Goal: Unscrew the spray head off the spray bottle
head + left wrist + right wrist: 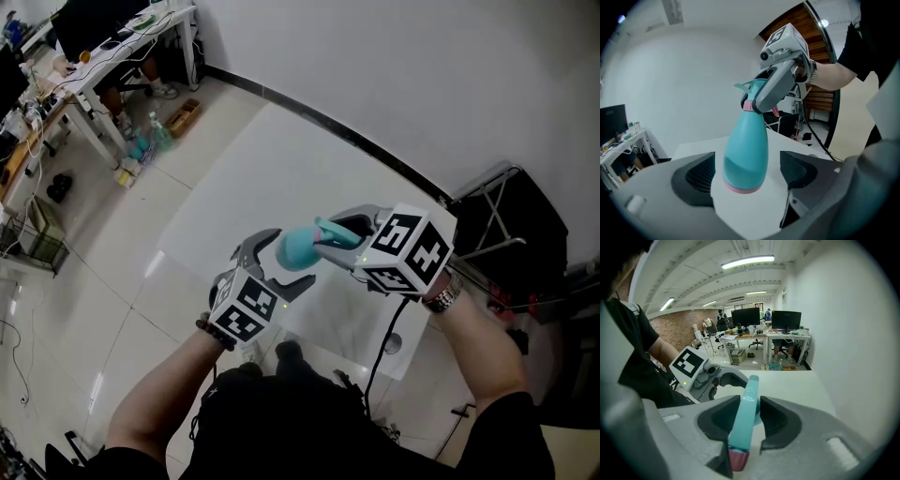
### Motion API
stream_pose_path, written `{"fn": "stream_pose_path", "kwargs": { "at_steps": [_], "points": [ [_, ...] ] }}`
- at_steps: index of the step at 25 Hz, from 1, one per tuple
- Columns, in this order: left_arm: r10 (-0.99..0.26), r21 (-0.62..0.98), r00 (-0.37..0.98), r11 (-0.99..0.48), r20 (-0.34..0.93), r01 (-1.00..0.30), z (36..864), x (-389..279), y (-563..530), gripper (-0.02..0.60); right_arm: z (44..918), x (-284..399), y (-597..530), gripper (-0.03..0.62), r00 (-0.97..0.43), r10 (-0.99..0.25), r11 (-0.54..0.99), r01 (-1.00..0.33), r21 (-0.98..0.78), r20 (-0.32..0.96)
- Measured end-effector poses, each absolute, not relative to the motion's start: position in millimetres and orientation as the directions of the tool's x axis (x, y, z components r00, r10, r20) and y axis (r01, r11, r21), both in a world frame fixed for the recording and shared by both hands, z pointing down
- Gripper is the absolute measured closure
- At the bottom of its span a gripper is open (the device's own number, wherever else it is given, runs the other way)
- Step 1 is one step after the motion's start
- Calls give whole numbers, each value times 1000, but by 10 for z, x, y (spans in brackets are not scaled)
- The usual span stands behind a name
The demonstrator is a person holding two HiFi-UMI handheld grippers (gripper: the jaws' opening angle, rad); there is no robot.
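Held up over the white table (281,178), between both tools: the spray bottle (302,248). Gripped at the top by the right gripper (749,403), jaws pinched on the spray head (740,427) from either side, with the teal strip running straight down the gap between the dark pads. Flanked lower down by the left gripper (746,171), jaws spread wide on either side of the body just above the base, a clear gap on each side and neither pad touching. Leans with the base toward the left gripper and the head toward the right one.

Pear-shaped: wide and rounded low down, narrowing to a slim neck. Teal all over, apart from a pink ring round the base and a pink collar at the neck. Seemingly still seated head on neck, though the right gripper's jaw covers part of the joint. Ends in a pink tip nearest the camera in the right gripper view.

Opaque-walled, so no sight of any contents.
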State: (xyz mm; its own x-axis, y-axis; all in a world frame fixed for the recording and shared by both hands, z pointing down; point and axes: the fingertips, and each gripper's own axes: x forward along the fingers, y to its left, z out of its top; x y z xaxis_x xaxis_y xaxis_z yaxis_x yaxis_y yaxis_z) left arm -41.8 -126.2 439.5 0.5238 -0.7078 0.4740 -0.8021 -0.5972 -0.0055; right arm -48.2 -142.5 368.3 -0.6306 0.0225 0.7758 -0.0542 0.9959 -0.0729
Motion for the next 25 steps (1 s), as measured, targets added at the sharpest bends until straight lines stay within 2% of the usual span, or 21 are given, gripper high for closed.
{"fn": "stream_pose_path", "kwargs": {
  "at_steps": [10, 13, 25],
  "points": [
    [-705, -99, 506, -625, 497, -774, 4399, -437, -1135, 135, 3547, -614, -1115, 471, -652, 73, 993, -27, -119, 755],
    [-707, -129, 497, -631, 503, -765, 4391, -453, -1121, 159, 3527, -634, -1068, 471, -655, 82, 991, -22, -128, 751],
    [-643, -160, 514, -699, 569, -697, 4446, -498, -923, 180, 3613, -591, -932, 471, -633, 117, 988, -7, -156, 765]
  ]
}}
